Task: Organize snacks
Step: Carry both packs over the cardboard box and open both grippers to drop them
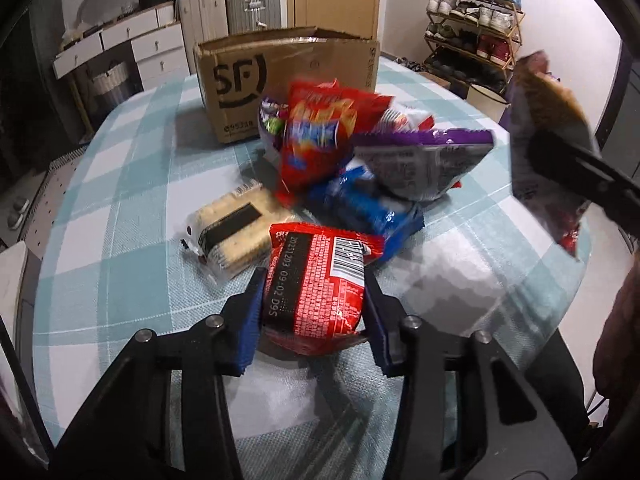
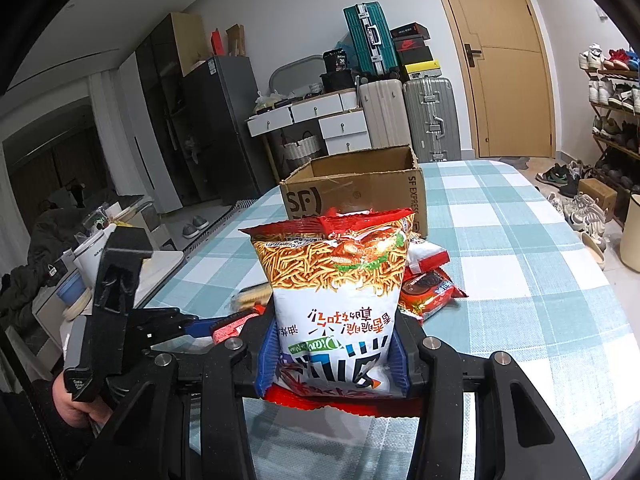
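Now: red snack packet [image 1: 316, 280] clamped between blue pads of left tool [image 1: 314, 312], barcode side up, gripped at near end so far end points at pile. Noodle-snack bag [image 2: 336, 300] pinched low in right tool [image 2: 334, 364], standing upright, print upside down. Remaining snack pile [image 1: 360, 160] lies just beyond left tool on checked worktop [image 1: 120, 200]. Open cardboard box [image 1: 288, 80] stands behind pile, likely destination. Both tools loaded, probably for one carry.
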